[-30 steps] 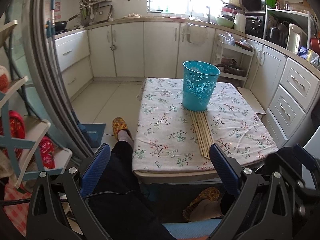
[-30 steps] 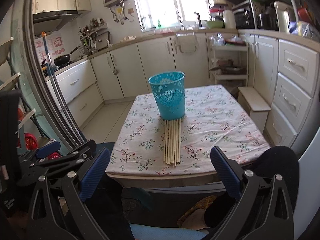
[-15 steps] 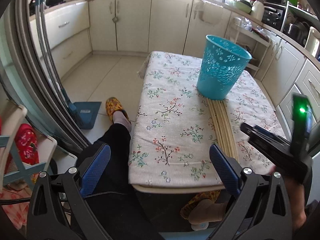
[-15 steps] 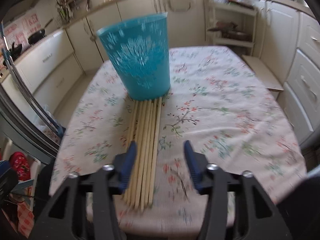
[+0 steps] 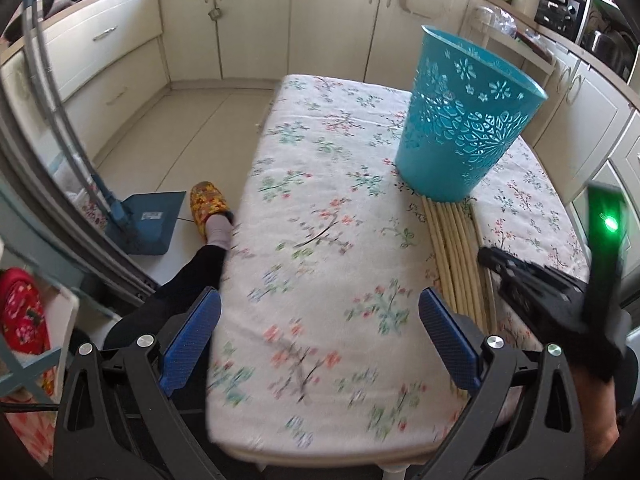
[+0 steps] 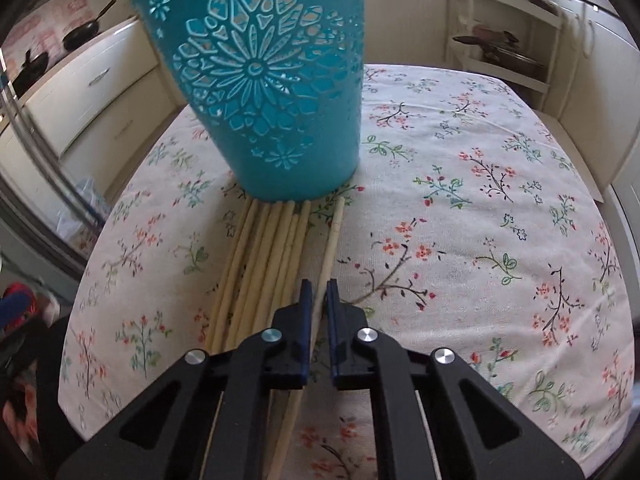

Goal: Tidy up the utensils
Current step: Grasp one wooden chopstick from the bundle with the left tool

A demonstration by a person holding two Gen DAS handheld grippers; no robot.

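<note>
A teal perforated basket (image 6: 264, 80) stands upright on the flowered tablecloth (image 6: 480, 200). Several pale wooden chopsticks (image 6: 264, 256) lie side by side in front of it, their far ends at its base. My right gripper (image 6: 319, 300) is shut on the rightmost chopstick (image 6: 334, 236), which sits a little apart from the bundle. In the left wrist view the basket (image 5: 464, 120), the chopsticks (image 5: 456, 248) and the right gripper's body (image 5: 536, 284) show at the right. My left gripper (image 5: 320, 340) is open and empty above the table's near edge.
White kitchen cabinets (image 5: 256, 20) line the far wall and the right side. A blue dustpan (image 5: 148, 224) and a slippered foot (image 5: 208, 208) are on the floor left of the table. A shelf rack (image 6: 504, 40) stands behind the table.
My right gripper moved forward and down onto the chopsticks and closed on the rightmost one. My left gripper moved forward over the table's near edge and stayed open.
</note>
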